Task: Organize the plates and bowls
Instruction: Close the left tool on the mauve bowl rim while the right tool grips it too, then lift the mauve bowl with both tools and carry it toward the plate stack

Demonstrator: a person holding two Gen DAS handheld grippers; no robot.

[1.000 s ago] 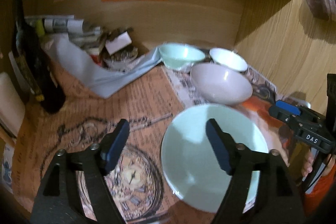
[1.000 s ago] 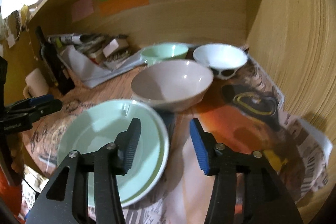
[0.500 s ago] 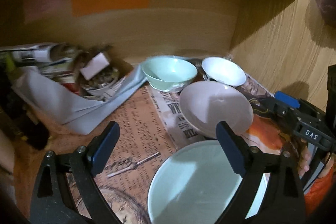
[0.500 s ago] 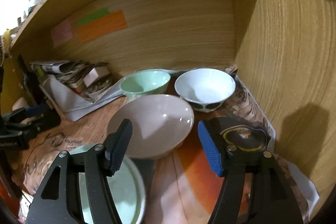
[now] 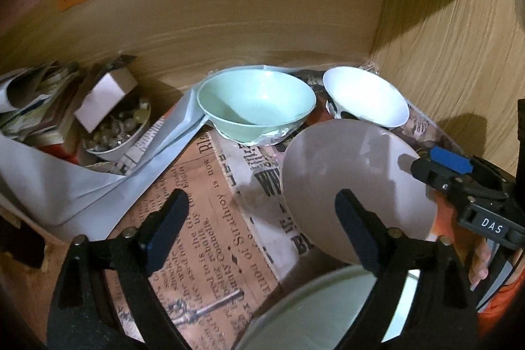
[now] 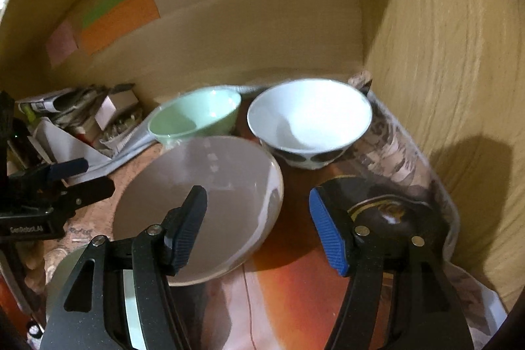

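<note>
On printed newspaper (image 5: 210,238), round glossy bowls (image 5: 256,102)

handheld two-finger grippers, matte black frames

left gripper (image 5: 259,228) and right gripper (image 6: 259,225): black arms, silver rivets, ribbed blue finger pads (image 6: 328,235); white lettering "das" on the right body; orange sleeve (image 5: 505,300) at the right hand.

Two wrist fisheyes, close, angled down into a wooden shelf corner.
Both share the pale pink-grey ceramic bowl (image 5: 354,182) (image 6: 210,205), viewed from opposite sides.
</note>
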